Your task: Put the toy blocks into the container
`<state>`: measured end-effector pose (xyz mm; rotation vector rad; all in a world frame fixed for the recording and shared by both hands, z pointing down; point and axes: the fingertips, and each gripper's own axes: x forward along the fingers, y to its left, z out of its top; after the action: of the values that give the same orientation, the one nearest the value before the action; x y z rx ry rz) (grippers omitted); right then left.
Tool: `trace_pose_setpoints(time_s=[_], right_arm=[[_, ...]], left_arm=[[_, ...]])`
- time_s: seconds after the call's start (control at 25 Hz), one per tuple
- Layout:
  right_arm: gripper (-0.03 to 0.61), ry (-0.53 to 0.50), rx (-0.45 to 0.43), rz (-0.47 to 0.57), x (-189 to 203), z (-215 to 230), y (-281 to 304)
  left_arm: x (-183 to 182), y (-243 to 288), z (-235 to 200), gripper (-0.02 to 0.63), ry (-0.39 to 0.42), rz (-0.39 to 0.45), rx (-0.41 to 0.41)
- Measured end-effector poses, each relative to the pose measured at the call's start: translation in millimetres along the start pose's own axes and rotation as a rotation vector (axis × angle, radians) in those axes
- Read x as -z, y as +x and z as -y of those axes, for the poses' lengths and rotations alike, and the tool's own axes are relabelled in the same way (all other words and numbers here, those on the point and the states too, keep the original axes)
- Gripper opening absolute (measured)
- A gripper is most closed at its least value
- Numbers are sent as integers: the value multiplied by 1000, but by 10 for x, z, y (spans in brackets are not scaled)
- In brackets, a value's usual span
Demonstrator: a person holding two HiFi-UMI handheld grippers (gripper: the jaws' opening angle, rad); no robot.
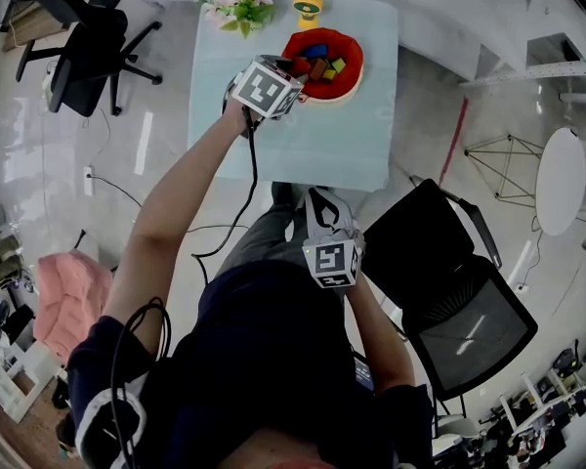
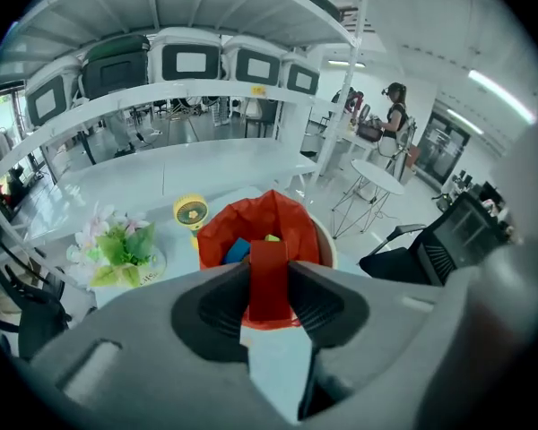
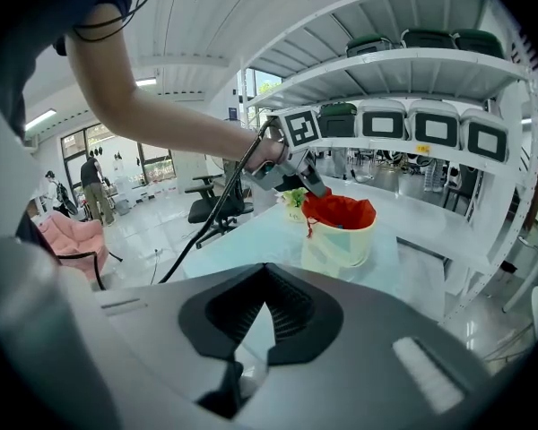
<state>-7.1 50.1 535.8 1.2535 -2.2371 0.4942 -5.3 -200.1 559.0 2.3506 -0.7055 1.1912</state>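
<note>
A cream container (image 1: 347, 90) lined with a red bag (image 2: 260, 218) stands at the far side of the glass table (image 1: 303, 135). Blue (image 1: 315, 51), yellow-green (image 1: 338, 65) and other blocks lie inside it. My left gripper (image 1: 289, 70) hangs at the container's left rim, shut on a red block (image 2: 269, 285) that stands upright between the pads. In the right gripper view that gripper (image 3: 314, 186) hovers just above the bag (image 3: 341, 211). My right gripper (image 1: 315, 201) stays back near the person's lap, its jaws (image 3: 267, 271) shut with nothing between them.
A pot of pink flowers (image 1: 239, 6) and a small yellow fan (image 1: 309, 8) sit at the table's far edge, left of the container. One black office chair (image 1: 449, 281) stands at the near right, another (image 1: 98, 52) at the far left. Shelves with monitors (image 2: 193, 61) run behind the table.
</note>
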Motion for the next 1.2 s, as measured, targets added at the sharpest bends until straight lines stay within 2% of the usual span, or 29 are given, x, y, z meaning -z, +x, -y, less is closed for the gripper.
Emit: trace_pose_setpoints(time_s=[0.2, 0.68, 1.2], right_arm=[[0, 5, 6, 3, 12, 20, -20], [0, 19, 21, 2, 39, 83, -53], [0, 26, 27, -2, 62, 122, -59]], left_arm=[[-124, 164, 54, 135, 48, -41, 16], [-149, 451, 66, 135, 90, -117, 21], [-158, 579, 120, 144, 143, -110, 35]])
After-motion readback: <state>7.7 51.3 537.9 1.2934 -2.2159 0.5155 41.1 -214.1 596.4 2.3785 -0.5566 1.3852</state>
